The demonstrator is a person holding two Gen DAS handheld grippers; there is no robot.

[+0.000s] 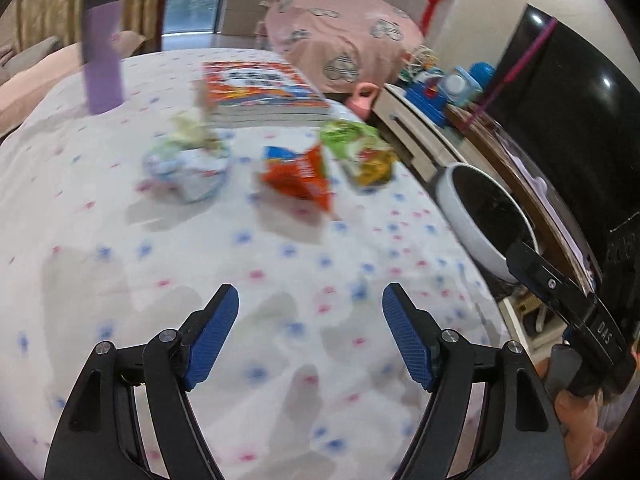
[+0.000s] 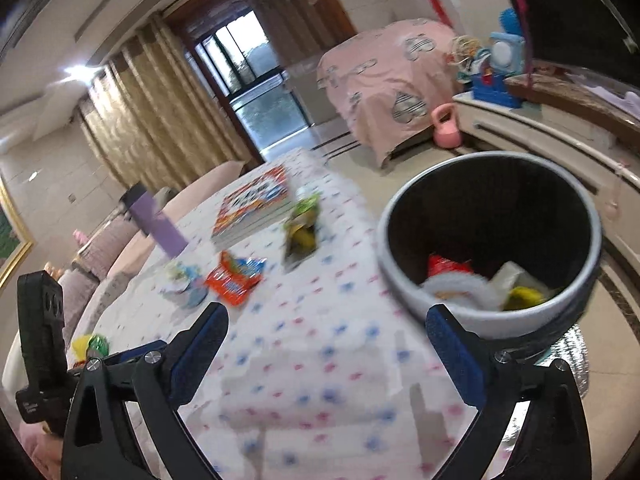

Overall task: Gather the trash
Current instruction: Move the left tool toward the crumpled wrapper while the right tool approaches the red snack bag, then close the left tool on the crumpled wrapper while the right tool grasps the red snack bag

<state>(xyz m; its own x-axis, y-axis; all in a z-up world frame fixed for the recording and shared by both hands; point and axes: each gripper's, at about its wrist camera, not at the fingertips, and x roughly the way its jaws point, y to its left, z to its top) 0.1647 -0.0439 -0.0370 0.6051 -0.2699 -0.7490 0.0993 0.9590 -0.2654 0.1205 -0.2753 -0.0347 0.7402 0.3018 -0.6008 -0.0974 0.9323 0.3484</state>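
Observation:
On the dotted tablecloth lie an orange snack wrapper (image 1: 298, 178), a green and yellow wrapper (image 1: 360, 152) and a crumpled pale blue-white wrapper (image 1: 188, 162). They also show in the right wrist view: the orange wrapper (image 2: 234, 276), the green one (image 2: 302, 220), the pale one (image 2: 184, 280). A white-rimmed bin (image 2: 404, 272) beside the table holds several pieces of trash. My left gripper (image 1: 310, 336) is open and empty, short of the wrappers. My right gripper (image 2: 326, 350) is open and empty over the table edge near the bin (image 1: 460, 216).
A purple tumbler (image 1: 102, 48) and a stack of books (image 1: 260, 92) stand at the table's far end. A small green-yellow wrapper (image 2: 90, 346) lies at the left by the other gripper. A low cabinet (image 1: 416, 136) with toys and a pink kettlebell (image 2: 446, 126) are right.

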